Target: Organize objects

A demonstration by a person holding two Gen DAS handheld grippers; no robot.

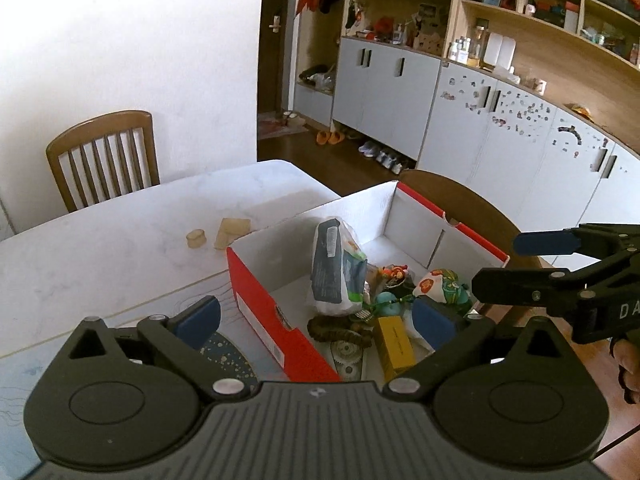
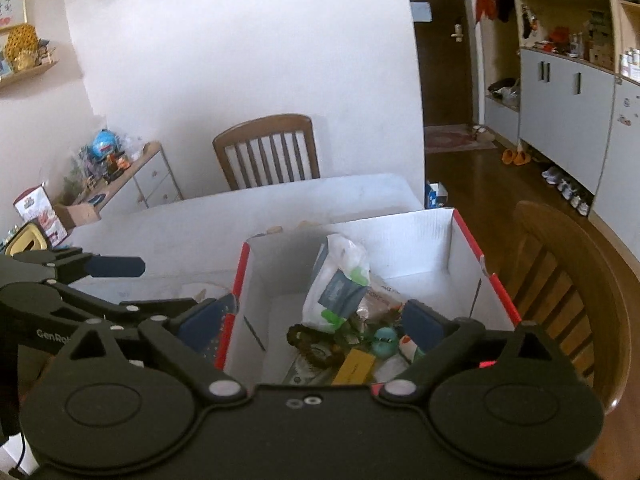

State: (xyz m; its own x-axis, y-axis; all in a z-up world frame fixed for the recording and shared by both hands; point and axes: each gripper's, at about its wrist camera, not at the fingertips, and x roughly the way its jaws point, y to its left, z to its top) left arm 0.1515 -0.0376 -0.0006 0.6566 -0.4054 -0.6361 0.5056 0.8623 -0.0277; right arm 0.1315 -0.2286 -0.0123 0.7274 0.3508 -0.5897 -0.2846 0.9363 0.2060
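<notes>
table (image 1: 120,240) | box (image 1: 264,300) mostly filled | two blocks (image 1: 220,234) left at 11 o'clock | both grippers (image 1: 316,322) (image 2: 310,326) wide, empty

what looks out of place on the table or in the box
Two small beige blocks lie loose on the white table, outside the red box where everything else is piled. Inside, a white packet stands tilted on end among the jumble. Nothing looks spilled or broken.
</notes>
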